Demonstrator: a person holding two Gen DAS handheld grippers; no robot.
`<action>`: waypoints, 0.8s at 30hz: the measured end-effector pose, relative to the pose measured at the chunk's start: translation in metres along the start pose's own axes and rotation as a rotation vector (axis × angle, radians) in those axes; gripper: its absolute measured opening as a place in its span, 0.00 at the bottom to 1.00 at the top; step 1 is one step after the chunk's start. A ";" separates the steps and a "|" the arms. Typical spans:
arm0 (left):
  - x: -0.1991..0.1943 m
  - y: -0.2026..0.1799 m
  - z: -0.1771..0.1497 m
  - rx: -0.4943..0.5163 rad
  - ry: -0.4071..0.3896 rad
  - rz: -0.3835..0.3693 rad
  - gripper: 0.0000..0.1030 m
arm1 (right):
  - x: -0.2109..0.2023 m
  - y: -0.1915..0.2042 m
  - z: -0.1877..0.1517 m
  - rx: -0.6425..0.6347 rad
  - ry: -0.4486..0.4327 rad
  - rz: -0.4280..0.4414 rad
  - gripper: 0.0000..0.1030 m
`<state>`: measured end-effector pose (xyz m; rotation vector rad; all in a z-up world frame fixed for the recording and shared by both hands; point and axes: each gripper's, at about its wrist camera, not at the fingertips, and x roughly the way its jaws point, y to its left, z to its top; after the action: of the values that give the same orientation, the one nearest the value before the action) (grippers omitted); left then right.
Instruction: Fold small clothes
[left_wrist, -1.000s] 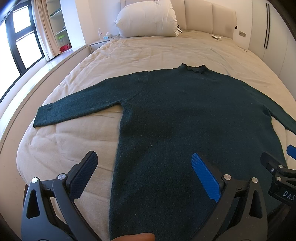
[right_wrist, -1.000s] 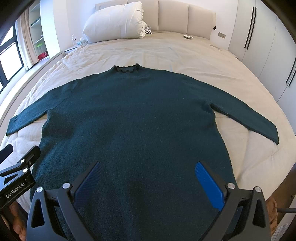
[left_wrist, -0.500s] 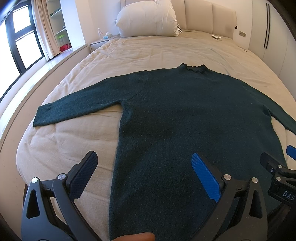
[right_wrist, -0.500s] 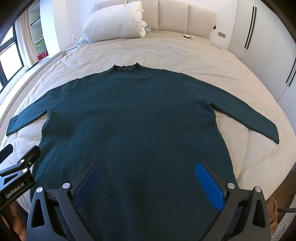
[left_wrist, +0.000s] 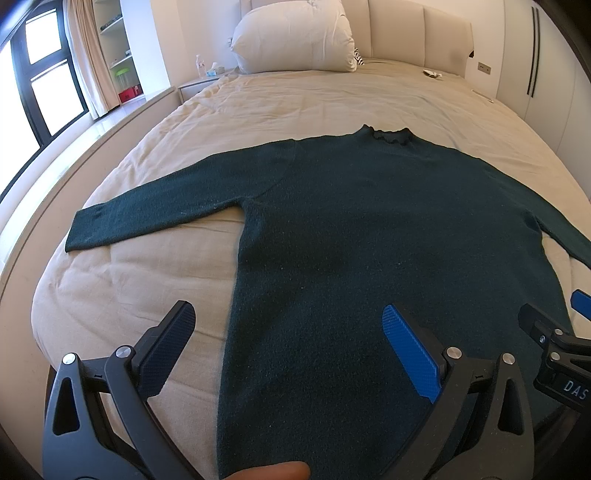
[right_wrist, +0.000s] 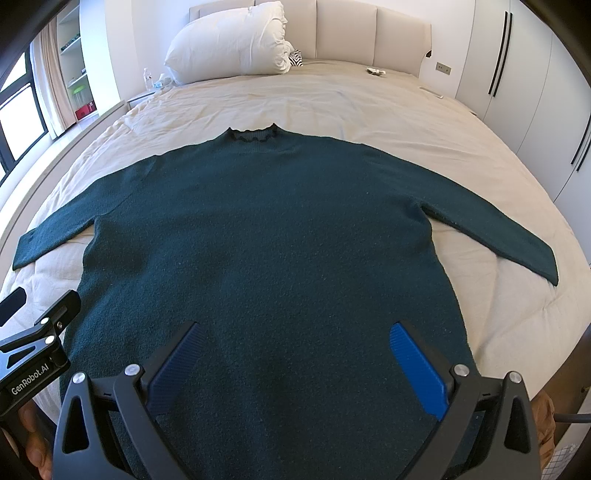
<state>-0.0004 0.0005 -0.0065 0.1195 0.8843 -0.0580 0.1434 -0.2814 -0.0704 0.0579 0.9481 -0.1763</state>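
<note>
A dark green sweater (left_wrist: 369, 229) (right_wrist: 266, 229) lies flat on the beige bed, neck toward the headboard and both sleeves spread out to the sides. My left gripper (left_wrist: 291, 336) hovers open above the sweater's lower left edge, holding nothing. Over the sweater's lower middle, my right gripper (right_wrist: 299, 350) stands open and empty too. The left sleeve cuff (left_wrist: 88, 232) rests near the bed's left side; the right cuff (right_wrist: 535, 254) lies toward the right side. The hem is hidden below both grippers.
A white pillow (left_wrist: 295, 37) (right_wrist: 229, 44) sits at the headboard. A nightstand with bottles (left_wrist: 207, 74) and a window stand to the left, white wardrobes (right_wrist: 535, 92) to the right. A small object (right_wrist: 376, 71) lies near the headboard. Bare beige bedding (left_wrist: 110, 288) surrounds the sweater.
</note>
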 end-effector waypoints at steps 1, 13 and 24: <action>0.000 0.000 0.000 -0.001 0.000 0.000 1.00 | 0.000 0.000 0.000 0.000 0.001 0.000 1.00; 0.003 -0.001 -0.006 -0.003 0.004 -0.004 1.00 | 0.003 0.001 -0.002 0.002 0.013 0.003 1.00; 0.008 0.003 -0.007 -0.019 0.016 -0.013 1.00 | 0.006 0.001 0.001 0.001 0.022 0.009 1.00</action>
<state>-0.0008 0.0045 -0.0172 0.0965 0.9011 -0.0613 0.1477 -0.2813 -0.0745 0.0653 0.9697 -0.1683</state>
